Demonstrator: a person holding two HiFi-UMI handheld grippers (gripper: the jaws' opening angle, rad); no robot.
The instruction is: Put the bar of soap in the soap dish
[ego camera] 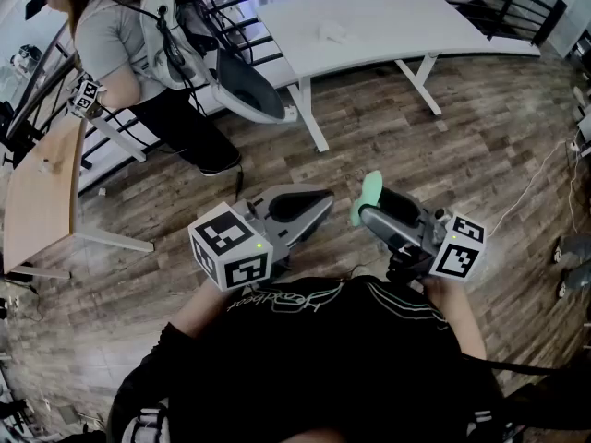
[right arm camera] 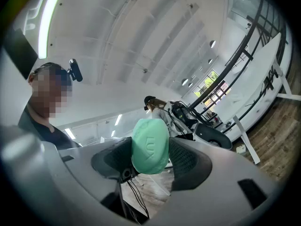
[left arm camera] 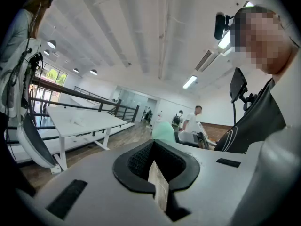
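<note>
The pale green oval bar of soap [right arm camera: 149, 147] is held in the air in front of the person's chest, over the wood-plank floor [ego camera: 388, 137]. In the right gripper view its long axis stands nearly upright, leaning slightly, and its broad embossed face is turned back toward the camera. In the head view the bar of soap [ego camera: 369, 197] sticks out past the jaw tips, away from the person.

The right hand-held gripper [right arm camera: 150, 157] has its jaws spread wide. One black ribbed pad presses each long side of the bar, so the soap is clamped across its width.

The left hand-held gripper [left arm camera: 155, 166] sits just beside the right one and carries nothing. Its jaws are drawn together, leaving only a thin slit between the pads.

The soap's lower end is lost behind the right jaws. The holder's black shirt [ego camera: 323, 358] covers both forearms.

Further back stand a white curved desk [ego camera: 369, 26] and a second person in a grey shirt [ego camera: 111, 35], cut off by the upper-left edge of the frame.
</note>
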